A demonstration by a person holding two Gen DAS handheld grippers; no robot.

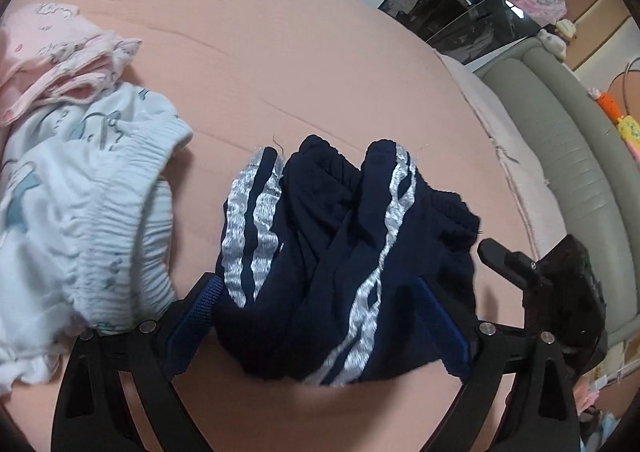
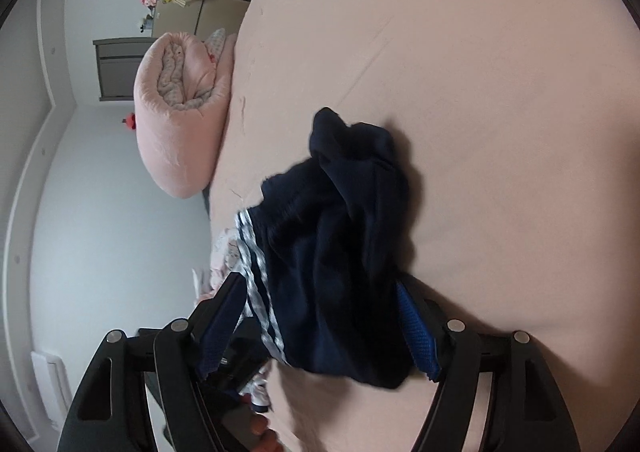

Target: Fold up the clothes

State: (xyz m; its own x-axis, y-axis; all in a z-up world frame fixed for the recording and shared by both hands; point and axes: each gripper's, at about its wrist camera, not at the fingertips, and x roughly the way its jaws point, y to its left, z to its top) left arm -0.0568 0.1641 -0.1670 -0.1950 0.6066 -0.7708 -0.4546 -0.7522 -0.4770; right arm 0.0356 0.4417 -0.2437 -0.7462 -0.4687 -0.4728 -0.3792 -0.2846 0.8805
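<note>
Navy shorts (image 1: 336, 244) with silver-white side stripes lie bunched on the pink bed sheet (image 1: 280, 52). My left gripper (image 1: 320, 316) has its jaws spread wide on either side of the shorts' near edge. In the right wrist view the same shorts (image 2: 340, 252) sit between the spread jaws of my right gripper (image 2: 320, 332), the view rolled sideways. The right gripper's black body (image 1: 560, 292) shows at the right of the left wrist view. Whether either gripper pinches the cloth is not visible.
A pile of light blue and pink printed clothes (image 1: 80, 172) lies left of the shorts. A rolled pink duvet (image 2: 180, 112) lies at the bed's head. A grey-green padded bed frame (image 1: 560, 132) runs along the right edge.
</note>
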